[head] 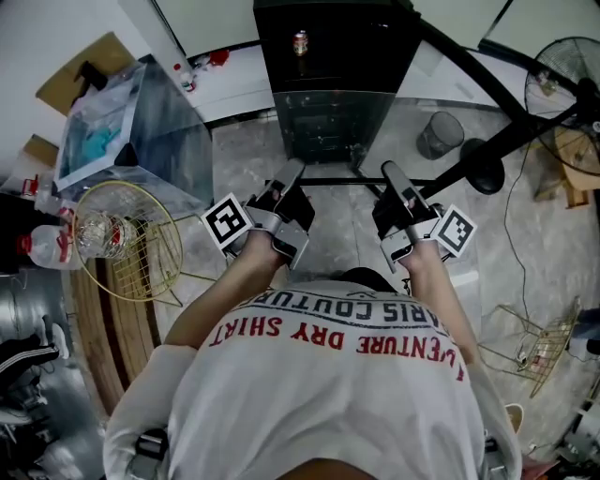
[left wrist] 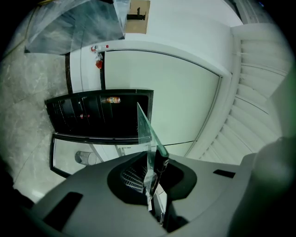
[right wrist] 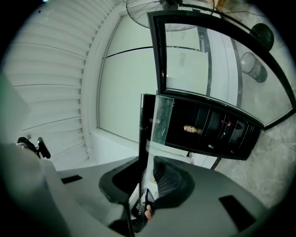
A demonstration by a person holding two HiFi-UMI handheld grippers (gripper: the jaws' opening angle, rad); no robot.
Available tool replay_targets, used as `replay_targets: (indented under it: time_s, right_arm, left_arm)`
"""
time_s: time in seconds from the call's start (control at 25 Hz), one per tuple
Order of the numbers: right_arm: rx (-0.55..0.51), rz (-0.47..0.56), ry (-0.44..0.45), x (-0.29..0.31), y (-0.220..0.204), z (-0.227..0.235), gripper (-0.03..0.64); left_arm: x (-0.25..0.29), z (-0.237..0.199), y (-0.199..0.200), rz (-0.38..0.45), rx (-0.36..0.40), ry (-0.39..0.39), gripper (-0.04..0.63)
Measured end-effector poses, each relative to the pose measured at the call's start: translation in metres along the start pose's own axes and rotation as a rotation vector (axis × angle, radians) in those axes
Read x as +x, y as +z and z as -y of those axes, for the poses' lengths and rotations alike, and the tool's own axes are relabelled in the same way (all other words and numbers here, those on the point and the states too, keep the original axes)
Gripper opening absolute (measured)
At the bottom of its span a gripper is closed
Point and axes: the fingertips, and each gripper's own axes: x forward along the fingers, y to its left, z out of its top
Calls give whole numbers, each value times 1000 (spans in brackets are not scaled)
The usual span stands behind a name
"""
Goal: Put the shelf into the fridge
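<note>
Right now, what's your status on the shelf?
Shut on glass shelf: left gripper, right gripper. Shelf short of fridge, door open. Can inside.

Wire basket (head: pixel 141 262), grey bin (head: pixel 439 134) and fan (head: pixel 561 89) sit on the floor.

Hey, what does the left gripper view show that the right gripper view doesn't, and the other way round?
Only the left gripper view shows a clear plastic bag and a piece of cardboard near the top. Only the right gripper view shows a fan at its top edge. Both show the black fridge with a can inside, a grey bin, and the glass shelf seen edge-on, clamped by the left gripper and the right gripper.
</note>
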Motion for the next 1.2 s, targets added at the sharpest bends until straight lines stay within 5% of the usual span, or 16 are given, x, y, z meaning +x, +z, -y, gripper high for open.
replay_targets:
  time_s: [1.2]
  right_arm:
    - [73,-49,-48,142,88,94,58]
  left_arm:
    - [138,-52,111,30,-15,56,51]
